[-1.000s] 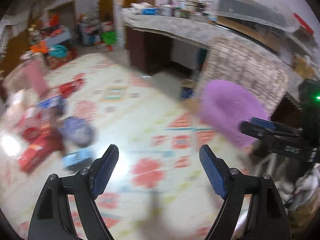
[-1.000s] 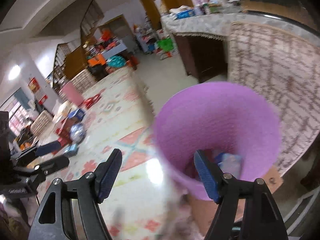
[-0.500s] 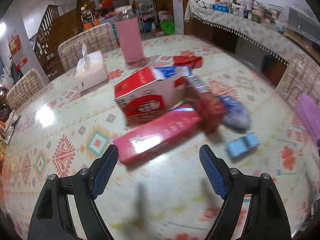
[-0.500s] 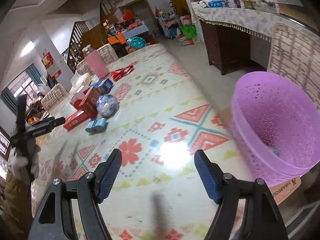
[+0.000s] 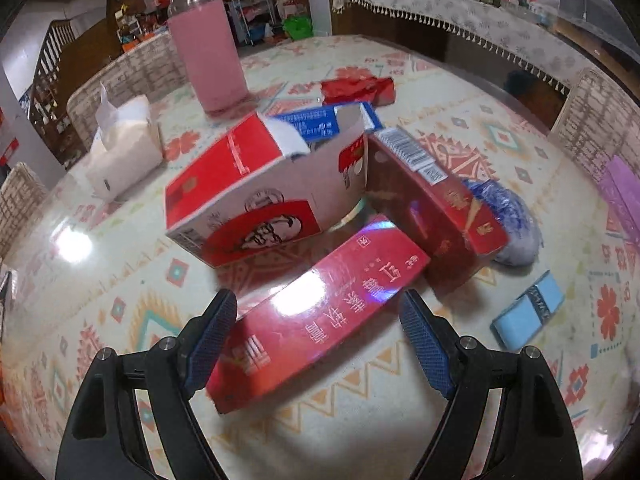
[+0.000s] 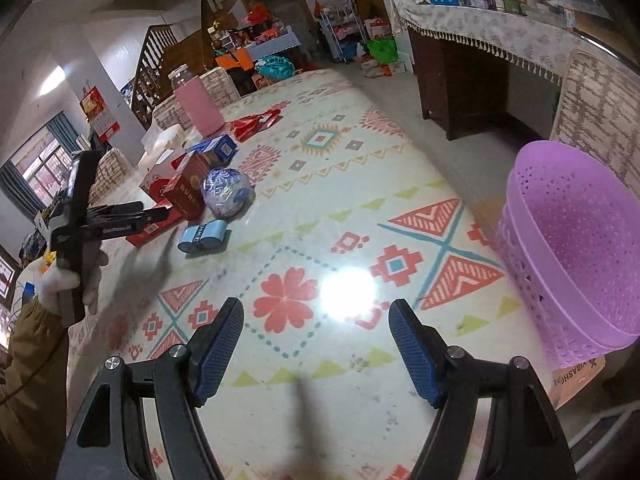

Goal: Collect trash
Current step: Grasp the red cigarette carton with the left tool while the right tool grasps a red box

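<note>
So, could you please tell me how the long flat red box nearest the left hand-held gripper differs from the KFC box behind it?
The long red box lies flat, closed and glossy, with gold lettering; the KFC box stands taller and its top is open. The long red box is all red, while the KFC box is red and white with a face logo. Both are cardboard cartons on the patterned table.

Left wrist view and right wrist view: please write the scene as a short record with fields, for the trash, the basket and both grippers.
surface: table with patterned cloth
nearest trash: long red box, lying flat, in front of the open left gripper
other trash: red-and-white carton, dark red box, blue-white crumpled bag, light blue packet
bin: purple basket at the table edge
right gripper: open, empty, above the cloth
</note>
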The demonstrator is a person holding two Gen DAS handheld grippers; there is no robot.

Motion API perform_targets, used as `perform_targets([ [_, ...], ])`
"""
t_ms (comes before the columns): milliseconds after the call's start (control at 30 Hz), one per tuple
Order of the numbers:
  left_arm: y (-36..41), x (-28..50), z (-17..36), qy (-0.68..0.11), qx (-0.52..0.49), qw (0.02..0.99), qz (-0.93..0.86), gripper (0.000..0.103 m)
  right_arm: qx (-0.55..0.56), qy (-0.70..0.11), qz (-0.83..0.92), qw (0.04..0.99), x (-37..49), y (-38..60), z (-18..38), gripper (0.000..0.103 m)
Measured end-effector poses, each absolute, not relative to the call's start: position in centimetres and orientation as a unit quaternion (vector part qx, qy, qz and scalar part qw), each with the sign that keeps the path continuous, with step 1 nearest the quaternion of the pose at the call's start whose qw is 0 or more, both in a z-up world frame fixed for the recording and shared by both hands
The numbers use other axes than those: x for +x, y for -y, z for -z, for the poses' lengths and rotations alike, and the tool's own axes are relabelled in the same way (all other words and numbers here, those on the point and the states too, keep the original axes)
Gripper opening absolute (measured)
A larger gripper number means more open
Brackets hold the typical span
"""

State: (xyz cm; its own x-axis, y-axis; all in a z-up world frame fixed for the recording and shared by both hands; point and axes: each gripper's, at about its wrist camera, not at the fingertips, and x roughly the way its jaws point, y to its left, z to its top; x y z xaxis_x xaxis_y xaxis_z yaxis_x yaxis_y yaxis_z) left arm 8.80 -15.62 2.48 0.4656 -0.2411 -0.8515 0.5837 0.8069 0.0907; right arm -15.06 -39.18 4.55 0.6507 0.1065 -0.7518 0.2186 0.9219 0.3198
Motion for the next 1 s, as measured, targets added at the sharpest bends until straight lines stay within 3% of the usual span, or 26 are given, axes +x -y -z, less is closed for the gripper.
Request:
perform_targets([
  [67, 15.3, 8.9, -1.9, -0.475, 0.176, 0.83, 0.235, 0.058, 0.191, -0.419, 0.028, 0.887, -14.7, 38.8, -4.6, 0.079],
  [100, 15.0, 8.7, -1.9, -0.481, 0.164, 0.828, 0.237, 0.04, 0.189, -0.419, 0.025, 0.888, -14.5, 38.5, -4.7, 0.079],
  [133, 14.7, 8.4, -2.0, -0.486, 0.154, 0.826, 0.24, 0.039, 0.187, -0.42, 0.023, 0.888, -14.3, 38.4, -4.7, 0.079],
  [467, 9.7, 2.7, -4.2, -0.484, 0.03, 0.853, 0.193, 0.039, 0.168, -0.427, -0.026, 0.888, -10.6, 34.7, -4.6, 0.079],
  [867, 6.9, 2.6, -4.4, -0.459, -0.047, 0.861, 0.212, 0.039, 0.098, -0.425, -0.063, 0.898, -2.1, 27.0, -6.2, 0.079],
  [1000, 6.2, 3.0, -4.1, -0.465, -0.057, 0.86, 0.202, 0.039, 0.055, -0.425, -0.045, 0.902, 2.1, 24.8, -6.6, 0.072],
])
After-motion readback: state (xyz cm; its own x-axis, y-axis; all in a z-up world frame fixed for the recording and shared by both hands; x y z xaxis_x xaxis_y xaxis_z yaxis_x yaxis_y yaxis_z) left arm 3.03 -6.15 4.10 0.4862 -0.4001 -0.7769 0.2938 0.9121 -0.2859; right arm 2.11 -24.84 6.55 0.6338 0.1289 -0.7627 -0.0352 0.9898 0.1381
